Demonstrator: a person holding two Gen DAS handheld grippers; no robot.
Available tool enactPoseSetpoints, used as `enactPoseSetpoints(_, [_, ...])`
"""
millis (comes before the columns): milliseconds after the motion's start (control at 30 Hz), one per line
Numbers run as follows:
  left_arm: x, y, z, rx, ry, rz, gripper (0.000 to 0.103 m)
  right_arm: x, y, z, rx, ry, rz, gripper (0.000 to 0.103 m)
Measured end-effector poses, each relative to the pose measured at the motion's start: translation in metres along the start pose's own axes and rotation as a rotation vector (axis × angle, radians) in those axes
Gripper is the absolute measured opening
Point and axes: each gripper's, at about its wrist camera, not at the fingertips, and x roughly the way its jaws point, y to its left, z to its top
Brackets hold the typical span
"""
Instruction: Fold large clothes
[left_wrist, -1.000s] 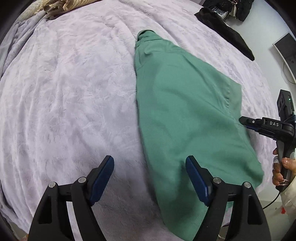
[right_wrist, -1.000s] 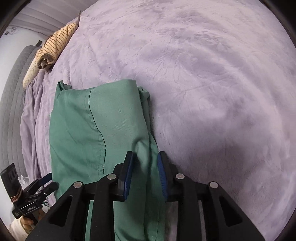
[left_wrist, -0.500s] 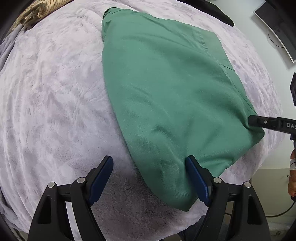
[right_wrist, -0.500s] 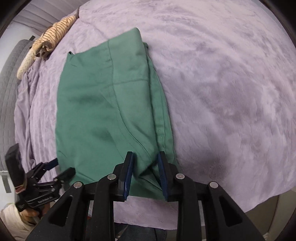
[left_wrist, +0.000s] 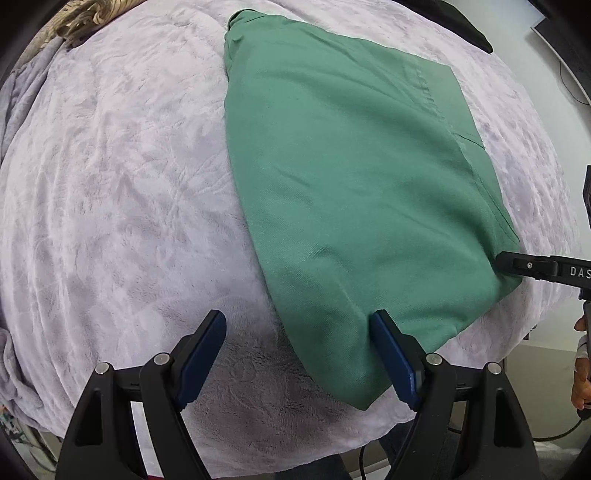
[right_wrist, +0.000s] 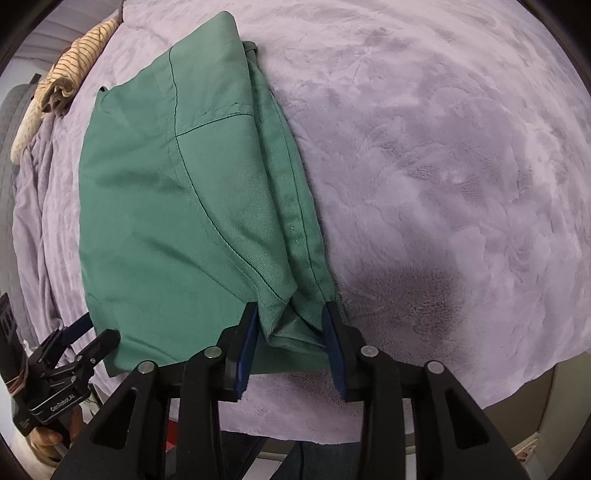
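Observation:
A folded green garment (left_wrist: 351, 177) lies flat on the lilac plush bed cover (left_wrist: 118, 192); it also shows in the right wrist view (right_wrist: 184, 206). My left gripper (left_wrist: 299, 354) is open and empty, its right finger touching the garment's near left corner. My right gripper (right_wrist: 291, 332) has its jaws partly open around the garment's near right corner, with the cloth loose between them. The right gripper also shows in the left wrist view (left_wrist: 532, 266) at the garment's right corner. The left gripper shows in the right wrist view (right_wrist: 85, 332) at the near left corner.
A striped beige cloth (right_wrist: 62, 77) lies bunched at the far left of the bed. A dark garment (left_wrist: 461, 26) lies at the far right edge. The bed's near edge (right_wrist: 406, 417) runs just below both grippers. The lilac cover (right_wrist: 443, 166) extends right of the garment.
Both grippers have drawn back toward the bed's near edge. The right gripper's jaws have widened around the garment corner. The garment now lies flatter and closer to the near edge.

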Motion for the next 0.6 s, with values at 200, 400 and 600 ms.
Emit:
enactPoseSetpoints(200, [-0.012,-0.005,0.001,-0.097,0.009,0.054,0.082,-0.016,0.003,0.001,-0.088,0.052,0.016,0.062])
enactPoseSetpoints(400, [-0.026,-0.015,0.004,-0.124,-0.017,0.111,0.082,-0.037,0.014,0.011,-0.191,0.041,0.029,0.08])
enactPoseSetpoints(600, [-0.03,-0.012,0.009,-0.141,-0.012,0.139,0.082,-0.045,0.028,0.016,-0.203,-0.011,0.026,0.084])
